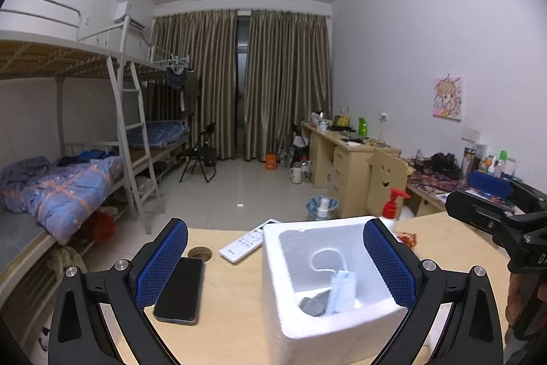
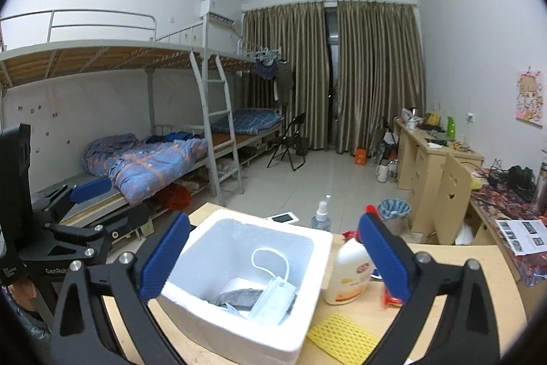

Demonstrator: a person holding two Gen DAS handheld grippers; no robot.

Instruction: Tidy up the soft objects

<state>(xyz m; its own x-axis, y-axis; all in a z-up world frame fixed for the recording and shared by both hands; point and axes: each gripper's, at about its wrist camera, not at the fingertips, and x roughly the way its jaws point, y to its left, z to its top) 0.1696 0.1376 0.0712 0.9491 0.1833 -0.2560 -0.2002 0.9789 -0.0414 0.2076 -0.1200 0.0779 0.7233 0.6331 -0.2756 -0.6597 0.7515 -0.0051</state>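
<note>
A white foam box point(image 2: 246, 279) sits on the pale wooden desk point(image 1: 454, 248), holding a face mask point(image 2: 273, 293) with its ear loop up and a grey cloth point(image 2: 239, 298) beneath it. The right gripper point(image 2: 273, 262) stands spread wide around the box, gripping nothing; the left gripper point(image 1: 275, 265) is likewise released, its pads apart and empty. Beside the box lie a black phone point(image 1: 179, 289), a white remote point(image 1: 244, 243), a lotion bottle point(image 2: 348, 272), a spray bottle point(image 2: 320, 218) and yellow foam netting point(image 2: 342, 336). Behind are bunk beds point(image 2: 143, 159), brown curtains point(image 1: 239, 81) and a tiled floor point(image 1: 239, 190).
</note>
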